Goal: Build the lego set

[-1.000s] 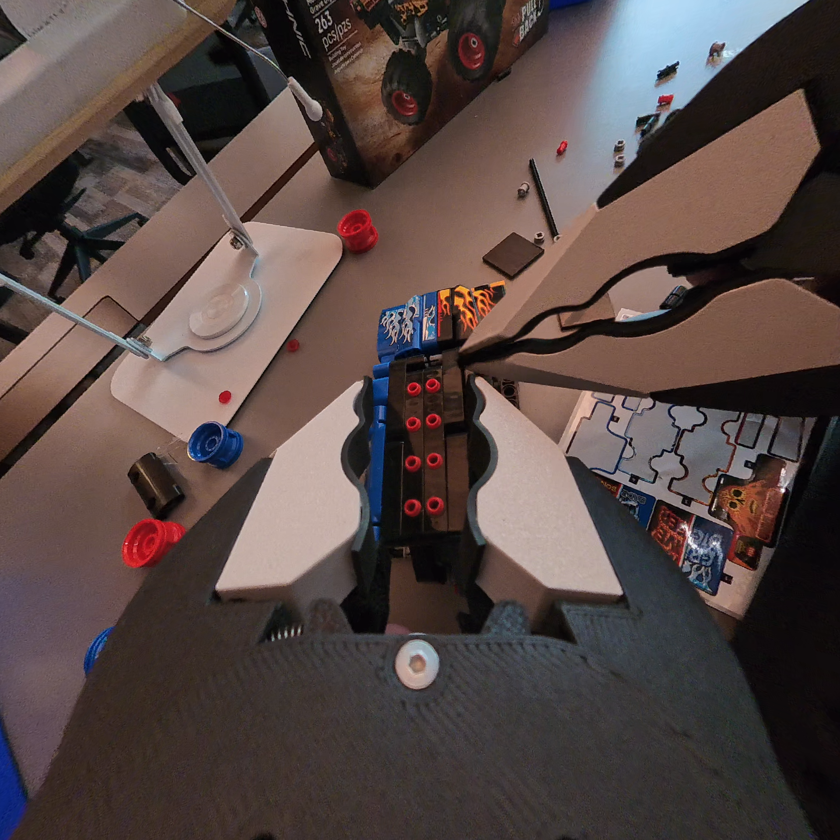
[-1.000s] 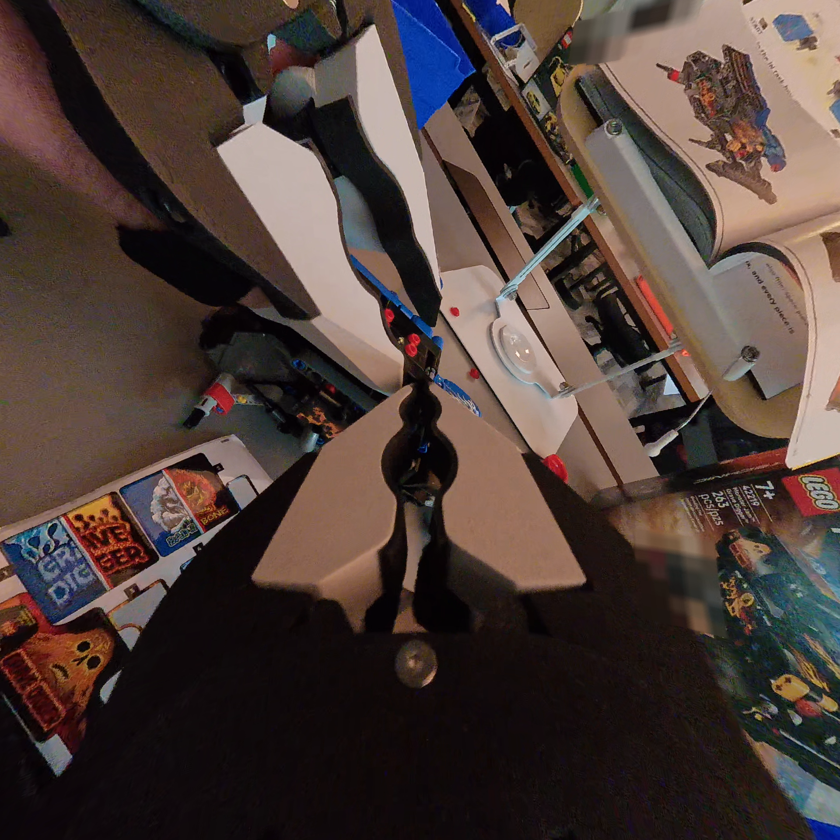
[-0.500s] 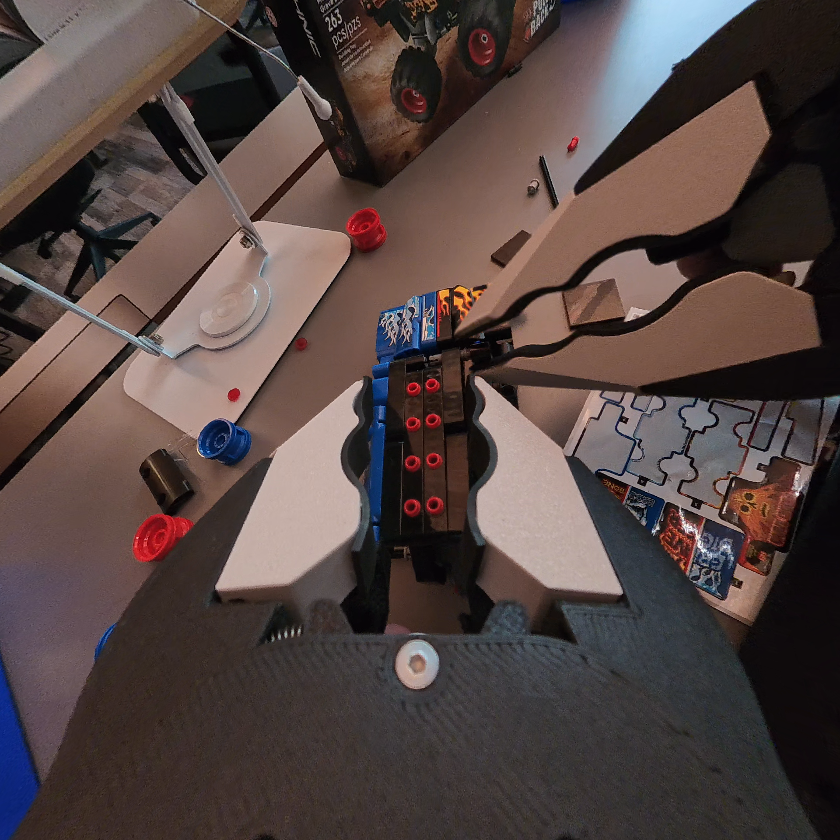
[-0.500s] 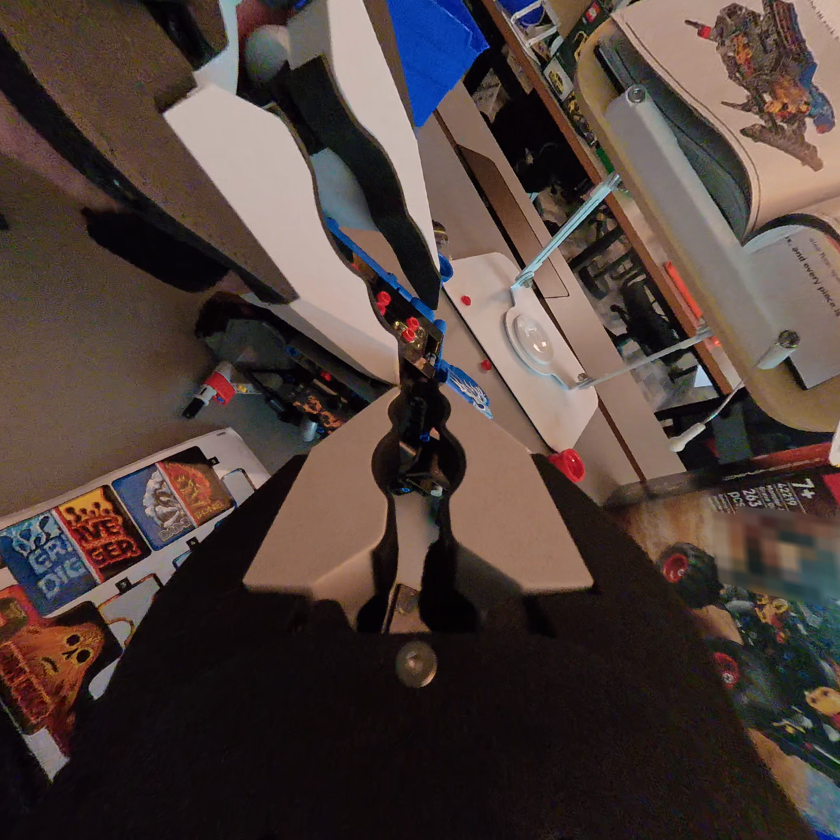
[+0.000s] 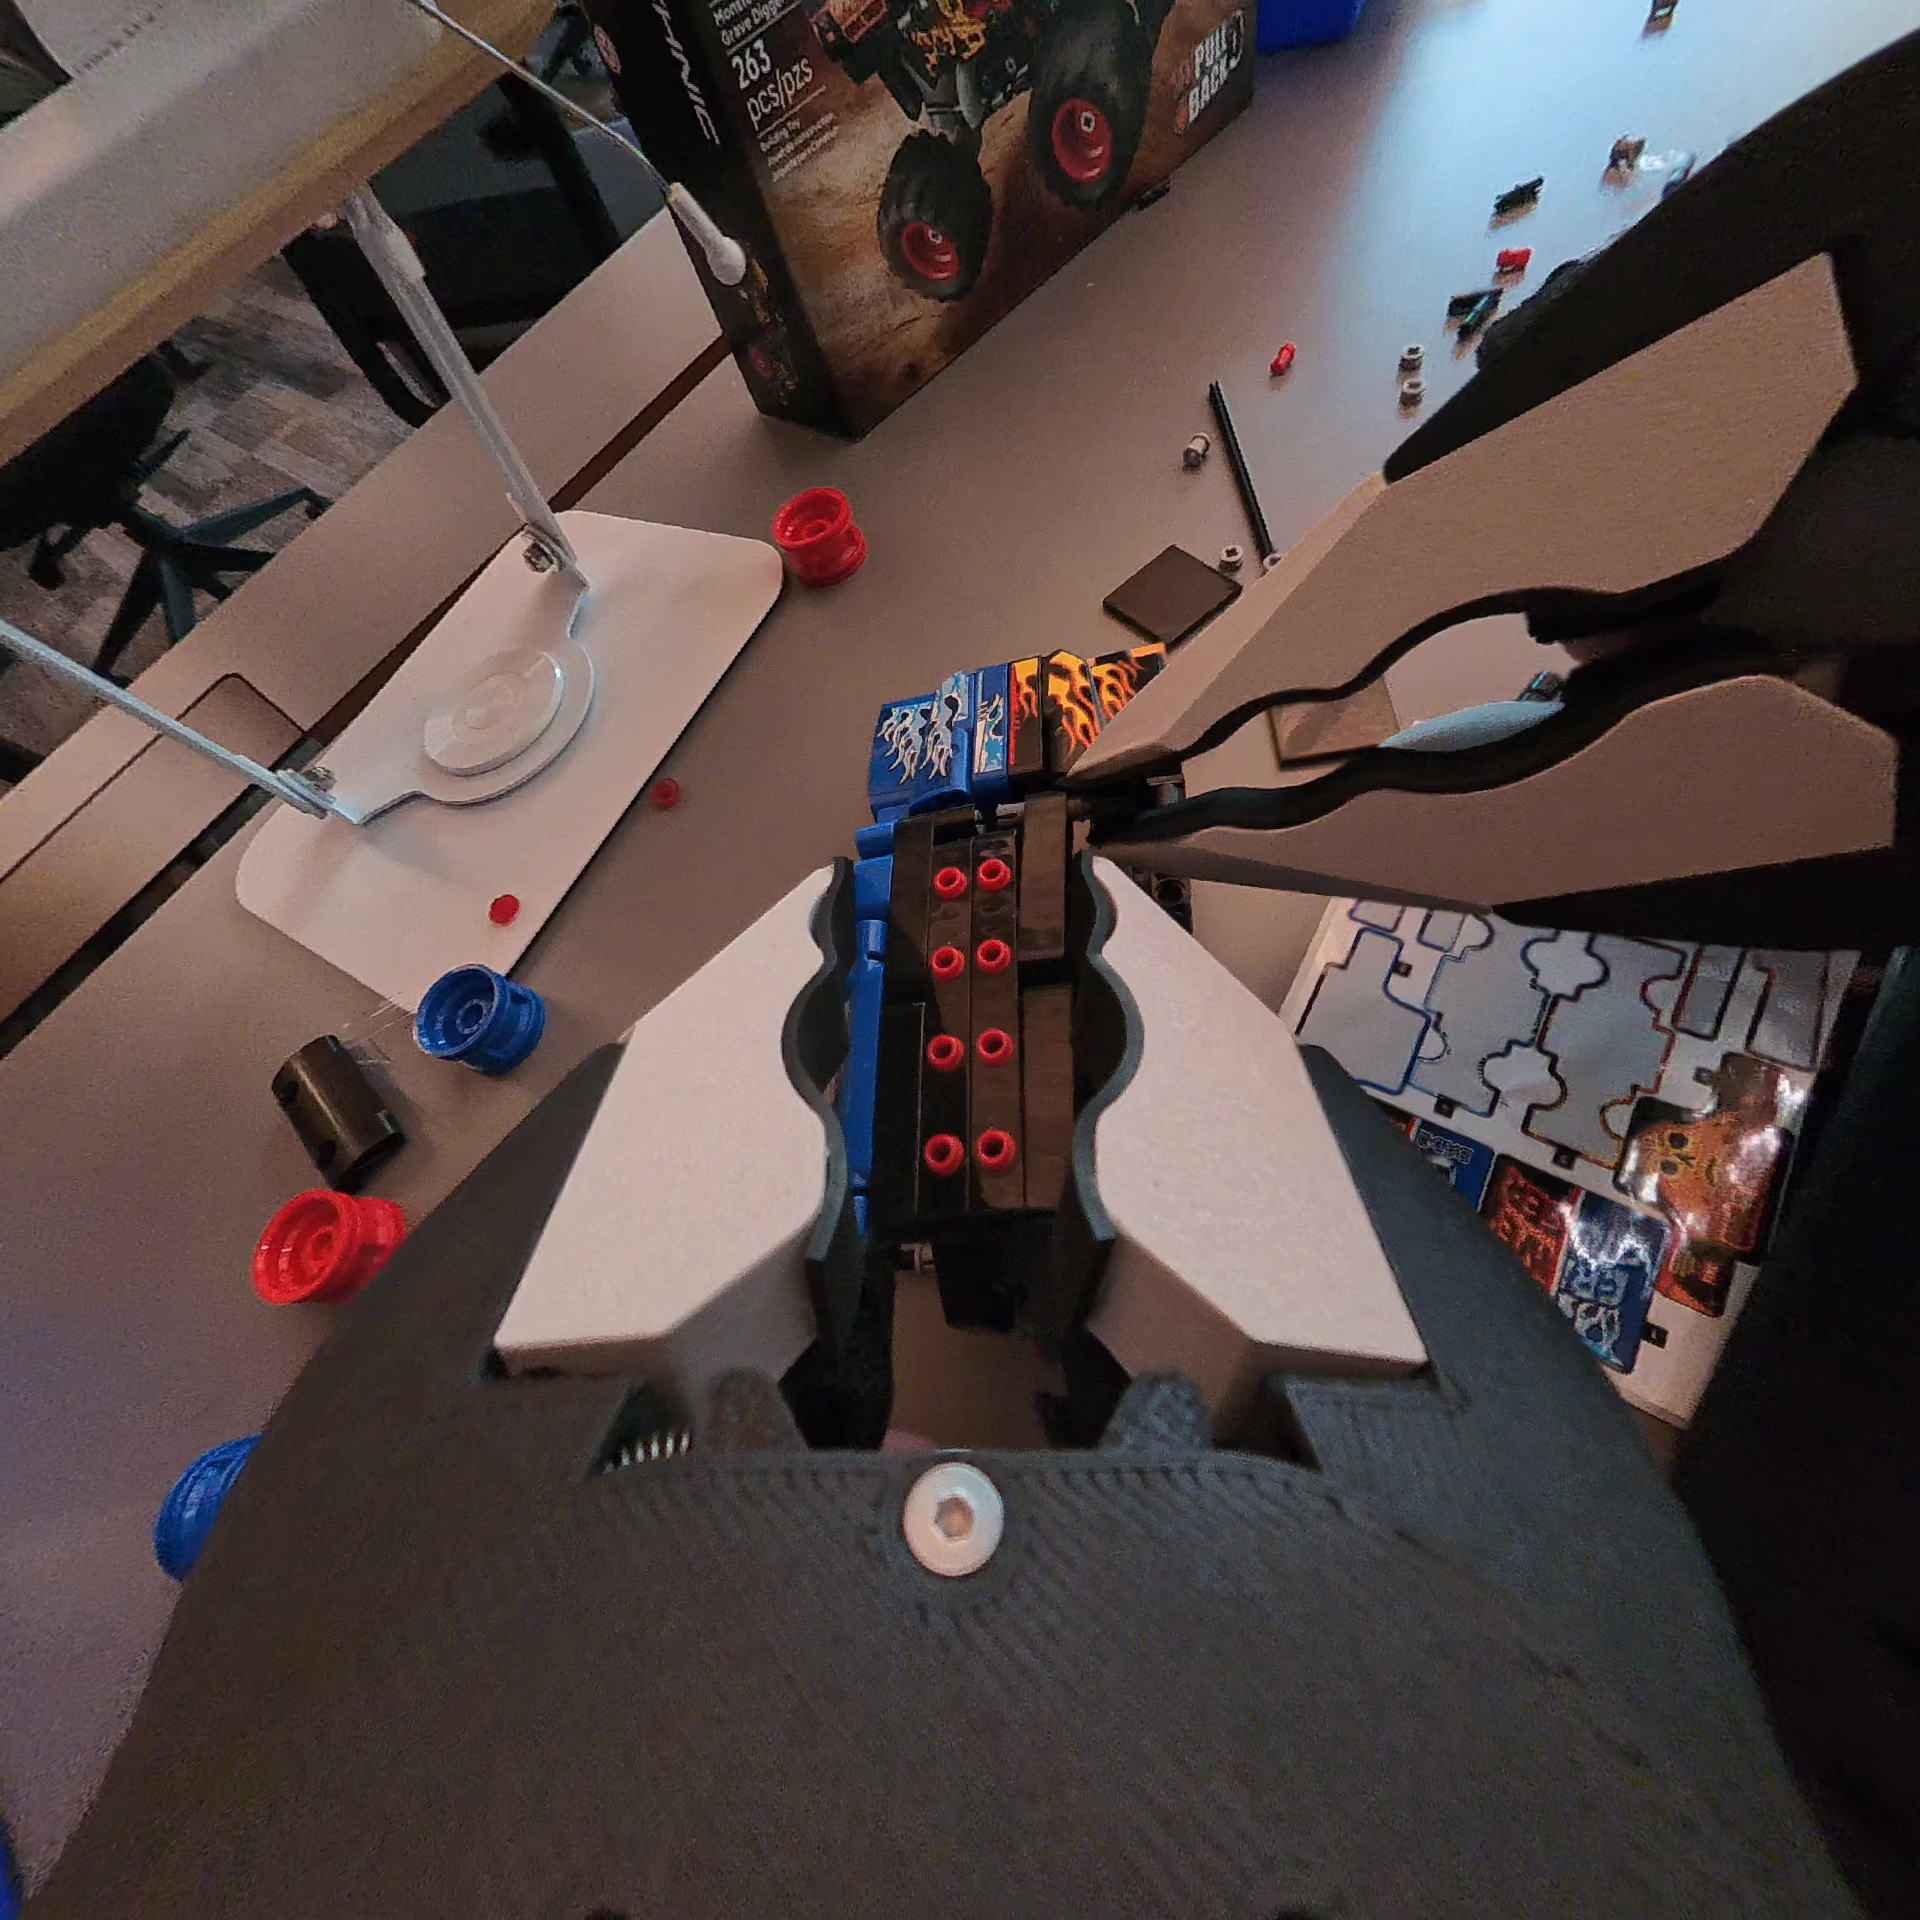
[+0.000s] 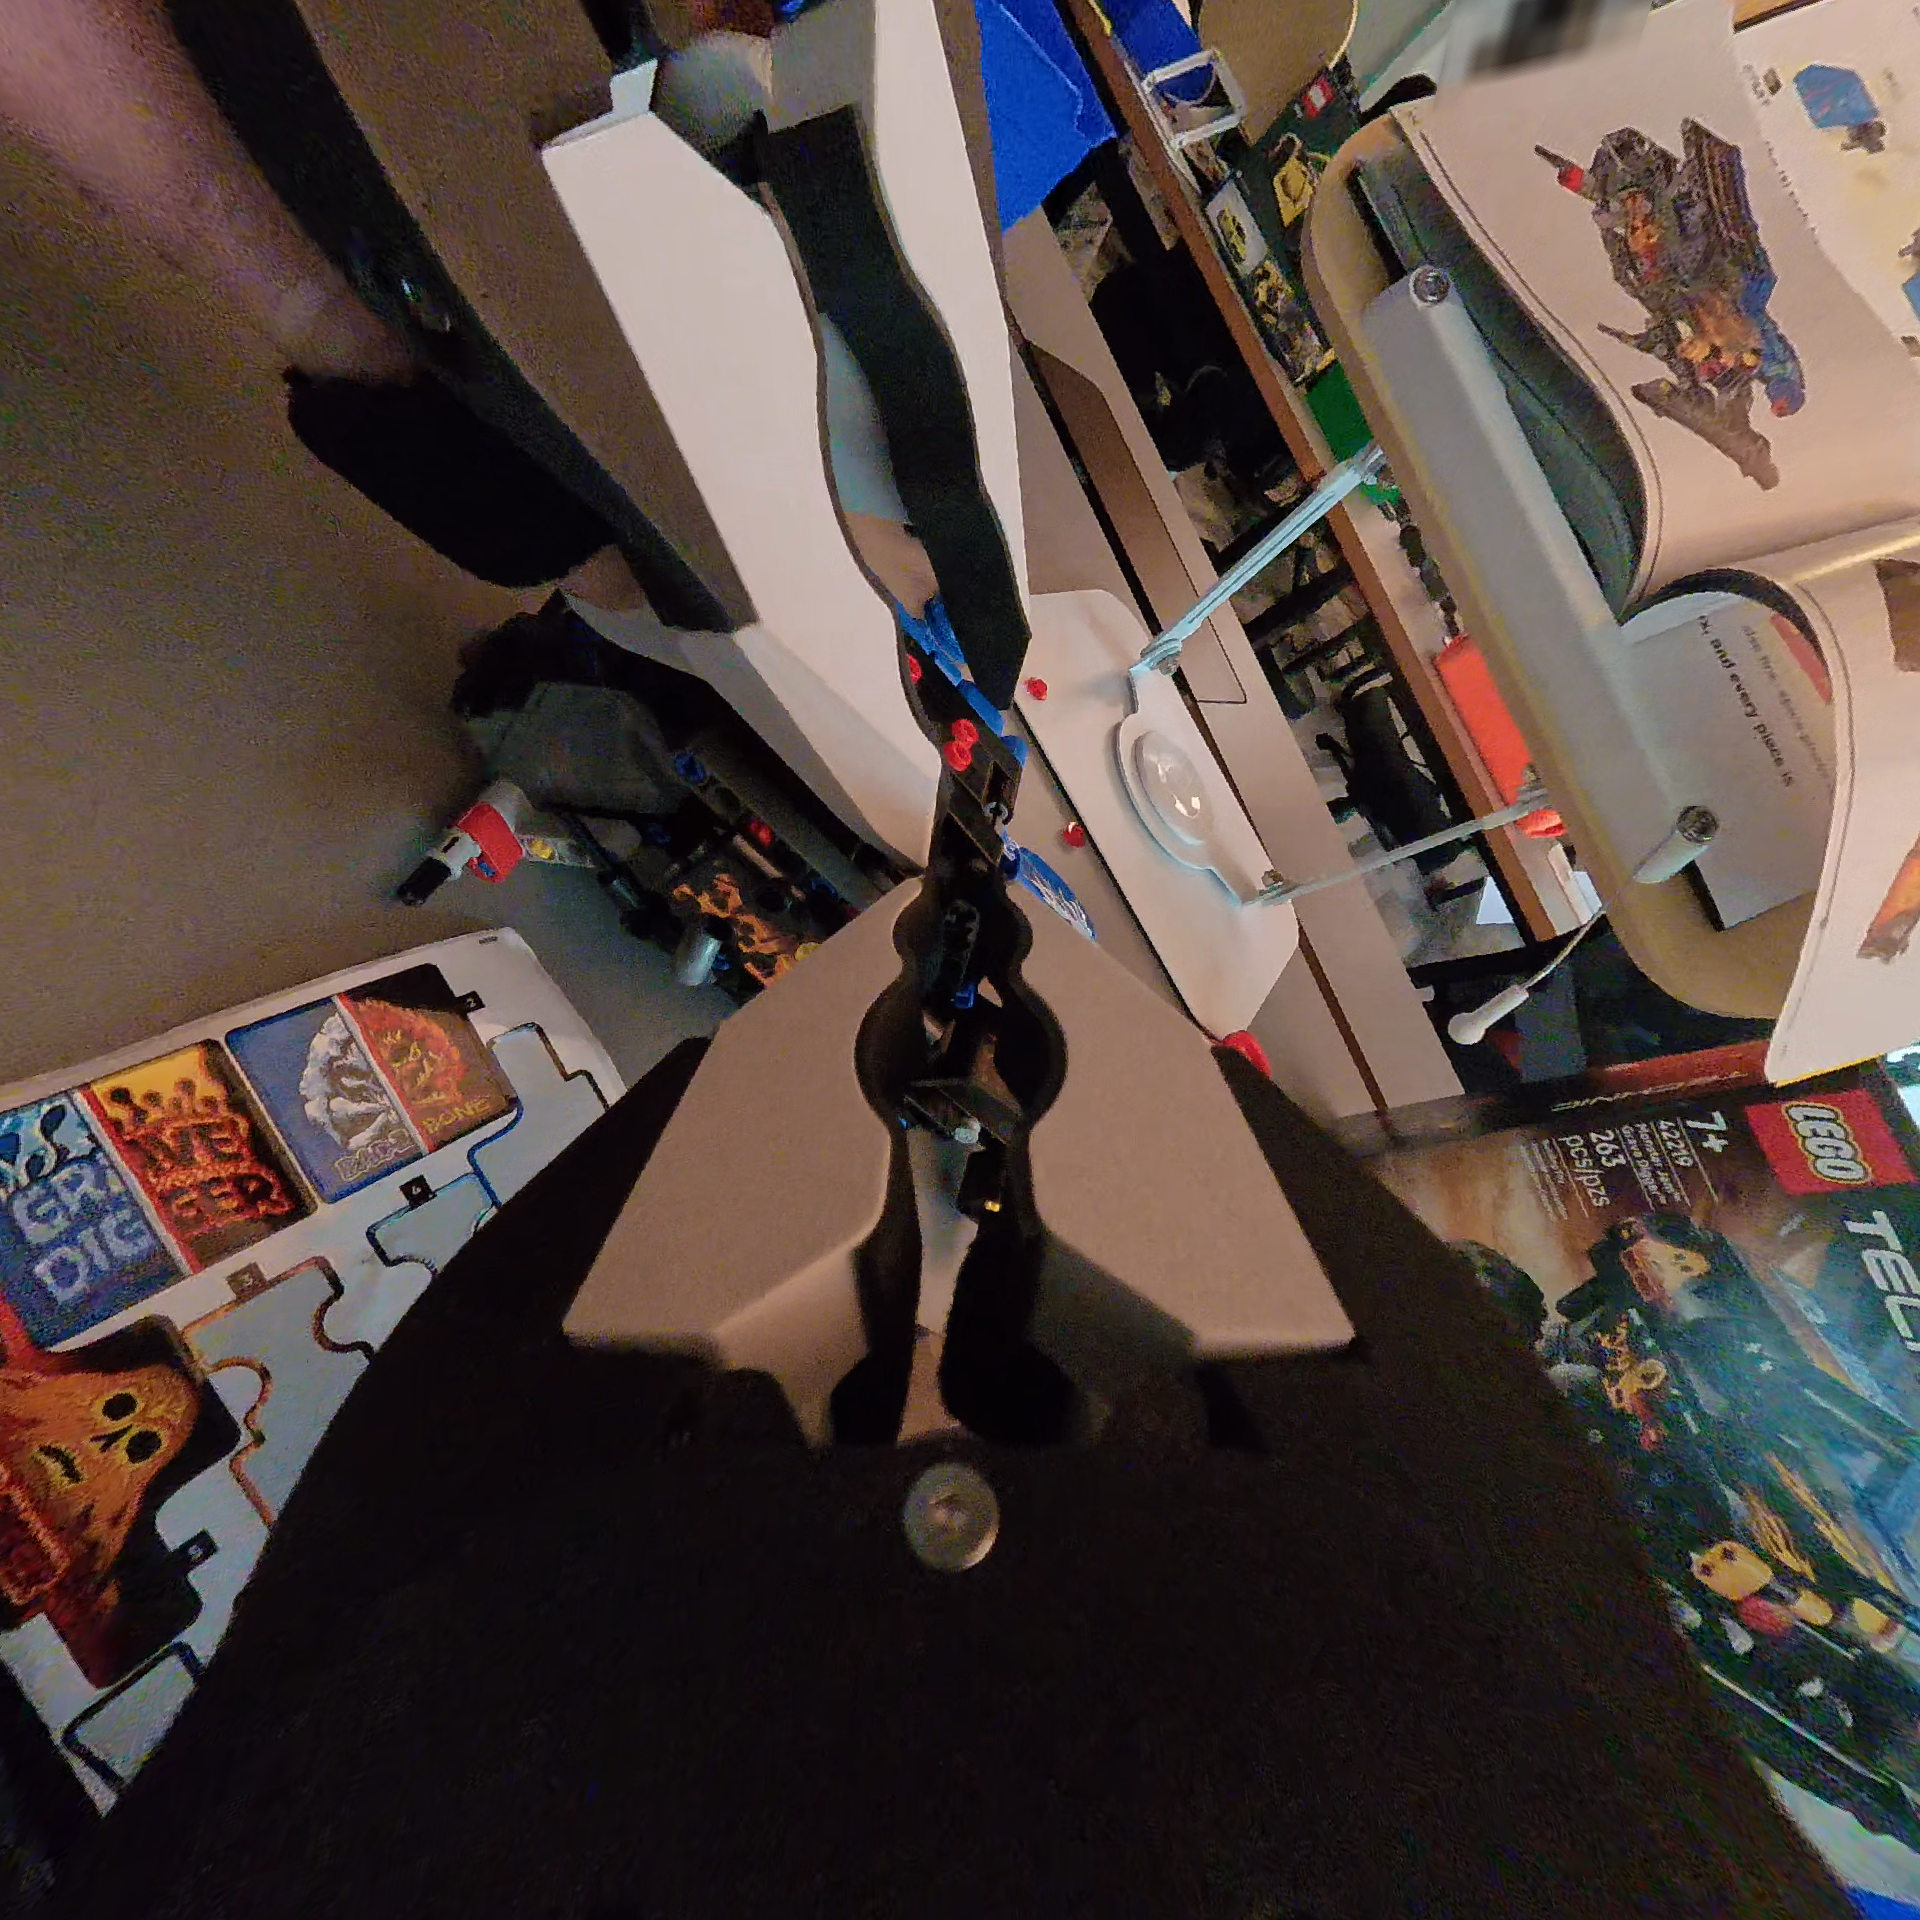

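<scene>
My left gripper (image 5: pixel 961 883) is shut on the lego truck body (image 5: pixel 971 1018), a black block with red pins, a blue side and flame stickers at its far end, held above the table. My right gripper (image 5: pixel 1086 816) comes in from the right and is shut on a black lego part (image 6: pixel 961 935) at the body's front right corner. In the right wrist view the part sits between my right gripper's (image 6: pixel 961 899) fingers. My left gripper (image 6: pixel 961 769) holds the body (image 6: pixel 971 764) just beyond.
On the grey table (image 5: pixel 987 499) lie red wheel hubs (image 5: pixel 819 535), blue hubs (image 5: pixel 480 1018), a black cylinder (image 5: pixel 335 1122), a black tile (image 5: pixel 1172 594), a thin axle (image 5: pixel 1242 468) and small parts. A white stand base (image 5: pixel 499 748), the lego box (image 5: pixel 935 177), a sticker sheet (image 5: pixel 1579 1060), another lego assembly (image 6: pixel 665 821) and an instruction booklet (image 6: pixel 1662 208) are nearby. Both grippers' tips are close together, under 4 cm apart. Between my left fingertips and the black cylinder (image 5: pixel 335 1122) there is roughly 20 cm.
My right gripper has slid further onto the black part at the body's front corner, so the part sits deeper between its fingers. My left gripper keeps its hold.
</scene>
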Tool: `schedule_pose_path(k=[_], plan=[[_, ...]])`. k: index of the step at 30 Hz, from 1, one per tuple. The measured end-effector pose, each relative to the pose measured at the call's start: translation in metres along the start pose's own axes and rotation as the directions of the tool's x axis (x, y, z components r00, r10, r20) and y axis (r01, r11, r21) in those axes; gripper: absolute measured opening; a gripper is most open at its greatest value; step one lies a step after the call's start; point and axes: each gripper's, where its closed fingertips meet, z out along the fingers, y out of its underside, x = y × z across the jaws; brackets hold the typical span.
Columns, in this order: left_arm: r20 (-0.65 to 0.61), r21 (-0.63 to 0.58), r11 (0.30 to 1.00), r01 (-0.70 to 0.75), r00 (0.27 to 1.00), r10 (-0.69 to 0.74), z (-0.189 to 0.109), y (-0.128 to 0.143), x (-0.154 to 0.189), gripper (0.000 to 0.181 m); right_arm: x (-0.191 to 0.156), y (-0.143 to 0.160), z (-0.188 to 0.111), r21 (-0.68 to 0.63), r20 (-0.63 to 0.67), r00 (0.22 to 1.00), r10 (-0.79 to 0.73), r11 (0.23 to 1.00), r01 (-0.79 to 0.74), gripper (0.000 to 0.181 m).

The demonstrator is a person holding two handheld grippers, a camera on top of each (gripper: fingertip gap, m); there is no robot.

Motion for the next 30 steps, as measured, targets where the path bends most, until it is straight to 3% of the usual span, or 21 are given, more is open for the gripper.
schedule_pose_path(k=[5,10,16,20,23,26,30], plan=[[-0.028,0.009,1.000,0.005,1.000,-0.005,0.000,-0.001,0.003,0.040,-0.001,0.001,-0.005,-0.006,-0.031,0.994,-0.102,0.995,0.102,0.003],[-0.037,0.016,1.000,0.013,0.999,-0.012,0.001,-0.002,0.004,0.040,-0.001,0.000,-0.006,0.021,0.040,0.994,0.100,0.995,-0.101,0.004],[-0.029,0.023,1.000,0.000,1.000,0.000,0.000,-0.003,0.006,0.040,-0.001,0.000,-0.008,-0.013,-0.040,0.998,-0.053,0.999,0.053,0.004],[-0.028,0.051,0.995,-0.082,0.996,0.084,-0.004,-0.004,0.010,0.039,-0.004,-0.003,-0.011,0.088,0.145,0.985,0.092,0.991,-0.105,0.011],[-0.058,0.062,0.994,-0.087,0.994,0.090,-0.005,-0.005,0.011,0.039,0.002,-0.001,-0.012,0.120,0.298,0.931,0.211,0.959,-0.256,0.043],[-0.069,0.070,0.991,-0.118,0.990,0.122,-0.005,-0.006,0.015,0.039,-0.009,-0.006,-0.017,0.124,0.485,0.854,0.186,0.953,-0.278,0.037],[-0.072,0.083,0.988,-0.133,0.988,0.139,-0.006,-0.006,0.016,0.039,-0.012,-0.008,-0.014,0.116,0.591,0.792,0.152,0.956,-0.270,0.031]])
